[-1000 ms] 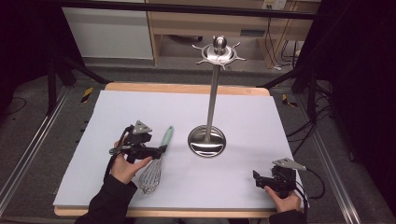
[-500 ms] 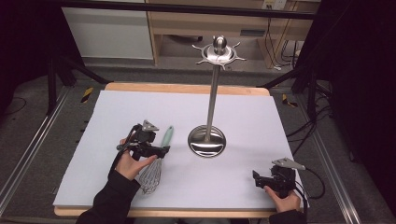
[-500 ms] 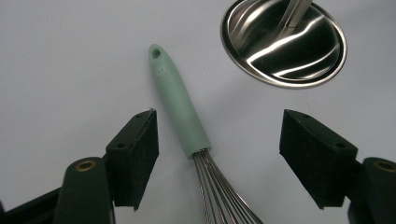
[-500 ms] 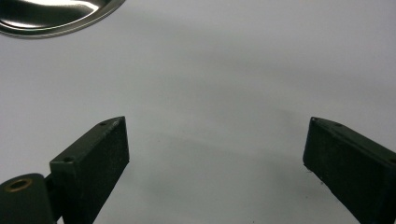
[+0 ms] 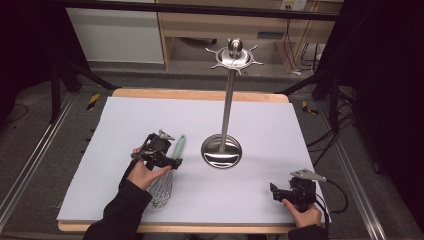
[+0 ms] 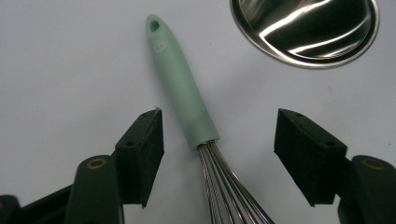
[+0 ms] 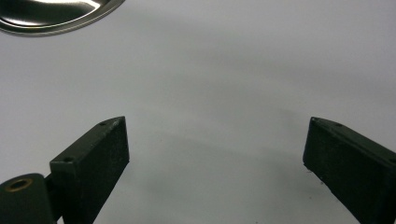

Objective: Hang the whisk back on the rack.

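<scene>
A whisk with a pale green handle [image 5: 178, 146] [image 6: 182, 91] and steel wires [image 5: 161, 189] lies on the white table cover, left of the stand. My left gripper [image 5: 170, 161] [image 6: 218, 142] is open and hovers over the whisk, one jaw on each side of the spot where handle meets wires, touching neither. A steel utensil stand [image 5: 227, 100] with a round base [image 5: 221, 151] [image 6: 306, 29] and a hooked crown [image 5: 234, 54] rises mid-table. My right gripper [image 5: 276, 191] [image 7: 215, 158] is open above bare cover at the front right.
The white cover [image 5: 150, 115] spreads over a wooden table whose edge [image 5: 200, 93] shows at the back. Black frame bars and cables surround the table. A shelf unit [image 5: 220, 30] stands behind it.
My left gripper has moved right and a little forward, from beside the whisk to over its handle end. The right gripper has stayed still.
</scene>
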The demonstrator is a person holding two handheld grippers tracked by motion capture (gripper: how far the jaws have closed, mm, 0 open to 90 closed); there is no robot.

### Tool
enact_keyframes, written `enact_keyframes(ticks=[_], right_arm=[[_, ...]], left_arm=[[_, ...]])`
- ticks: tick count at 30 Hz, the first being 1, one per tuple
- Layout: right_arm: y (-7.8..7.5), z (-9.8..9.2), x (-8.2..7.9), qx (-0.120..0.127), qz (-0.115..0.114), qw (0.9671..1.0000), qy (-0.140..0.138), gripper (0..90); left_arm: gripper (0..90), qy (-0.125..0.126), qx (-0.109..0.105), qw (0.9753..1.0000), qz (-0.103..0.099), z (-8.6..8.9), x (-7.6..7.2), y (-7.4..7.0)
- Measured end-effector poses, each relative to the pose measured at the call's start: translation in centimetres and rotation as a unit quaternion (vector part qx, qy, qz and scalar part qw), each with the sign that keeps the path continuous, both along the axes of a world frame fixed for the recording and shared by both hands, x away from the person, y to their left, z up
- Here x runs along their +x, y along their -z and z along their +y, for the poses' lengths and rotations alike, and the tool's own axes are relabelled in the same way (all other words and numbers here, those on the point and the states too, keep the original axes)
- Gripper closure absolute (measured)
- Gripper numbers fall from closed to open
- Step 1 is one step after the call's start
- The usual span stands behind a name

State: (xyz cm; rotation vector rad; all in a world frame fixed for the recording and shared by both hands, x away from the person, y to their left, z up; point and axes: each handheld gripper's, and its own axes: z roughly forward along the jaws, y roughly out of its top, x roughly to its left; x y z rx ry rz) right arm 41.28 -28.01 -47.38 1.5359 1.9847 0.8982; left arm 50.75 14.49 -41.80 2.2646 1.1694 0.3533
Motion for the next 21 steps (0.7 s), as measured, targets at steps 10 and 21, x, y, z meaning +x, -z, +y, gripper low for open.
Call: enact_keyframes(ticks=[10,21], right_arm=[[0.0,0.0,0.0,0.002,0.003,1.0000,0.000,7.5],[0.1,0.1,0.1,-0.001,0.005,1.0000,0.000,7.6]], left_arm=[[40.3,-0.002,0.012,0.9997,0.021,-0.3,0.8,1.1],[49.0,-0.009,0.028,0.9984,0.048,-0.4,1.6,2.2]])
